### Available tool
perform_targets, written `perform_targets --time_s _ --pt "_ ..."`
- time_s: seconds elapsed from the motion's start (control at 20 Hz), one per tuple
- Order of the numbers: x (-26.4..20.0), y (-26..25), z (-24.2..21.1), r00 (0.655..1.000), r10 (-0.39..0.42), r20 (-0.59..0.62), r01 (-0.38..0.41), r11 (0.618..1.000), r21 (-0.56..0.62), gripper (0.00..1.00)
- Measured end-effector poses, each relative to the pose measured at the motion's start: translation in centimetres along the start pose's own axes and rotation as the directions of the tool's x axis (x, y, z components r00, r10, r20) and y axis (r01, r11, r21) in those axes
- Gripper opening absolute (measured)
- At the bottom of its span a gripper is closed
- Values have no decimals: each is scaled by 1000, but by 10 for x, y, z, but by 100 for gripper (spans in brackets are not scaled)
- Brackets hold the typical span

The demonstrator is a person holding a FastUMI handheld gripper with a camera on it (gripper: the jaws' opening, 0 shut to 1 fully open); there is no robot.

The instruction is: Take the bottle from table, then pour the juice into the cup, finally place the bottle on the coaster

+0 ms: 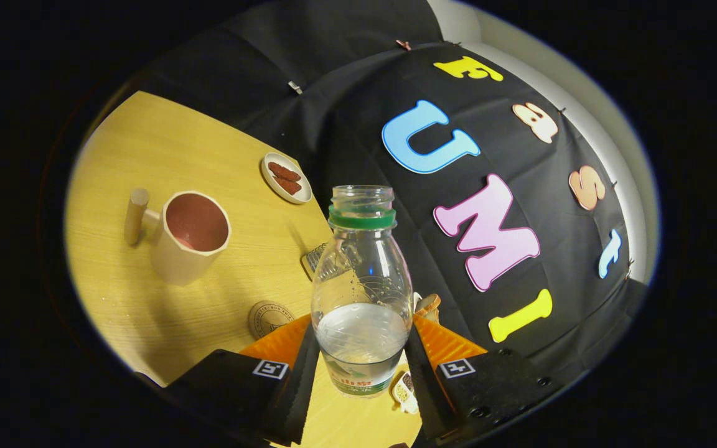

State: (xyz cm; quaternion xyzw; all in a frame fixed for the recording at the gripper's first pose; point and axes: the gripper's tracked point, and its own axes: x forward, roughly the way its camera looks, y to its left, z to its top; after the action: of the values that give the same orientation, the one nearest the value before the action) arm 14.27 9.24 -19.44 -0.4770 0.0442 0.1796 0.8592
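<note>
On the desk point(147, 149), the cup point(189, 238) shows a reddish inside, a round coaster point(269, 318) nearer the fingers. The hand-held gripper point(361, 367) clamps the uncapped bottle point(361, 286), partly filled with clear liquid, lifted and tilted.

Relative to the one clear plastic bottle with a green neck ring point(361, 292): one beige faceted cup with a pink interior point(189, 238) to its left, one round brown coaster point(269, 318) beside its base, one small white oval dish point(286, 178) holding two reddish-brown pieces beyond it.
</note>
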Motion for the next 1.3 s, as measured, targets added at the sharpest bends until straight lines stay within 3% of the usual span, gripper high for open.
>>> perform_targets --time_s 0.4,0.75,1.3 --pt "9 28 16 997 45 59 -30 974 -222 72" --pt "24 47 9 997 69 28 -57 951 -304 72" --pt "48 61 -1 991 131 -31 -130 872 -471 72"
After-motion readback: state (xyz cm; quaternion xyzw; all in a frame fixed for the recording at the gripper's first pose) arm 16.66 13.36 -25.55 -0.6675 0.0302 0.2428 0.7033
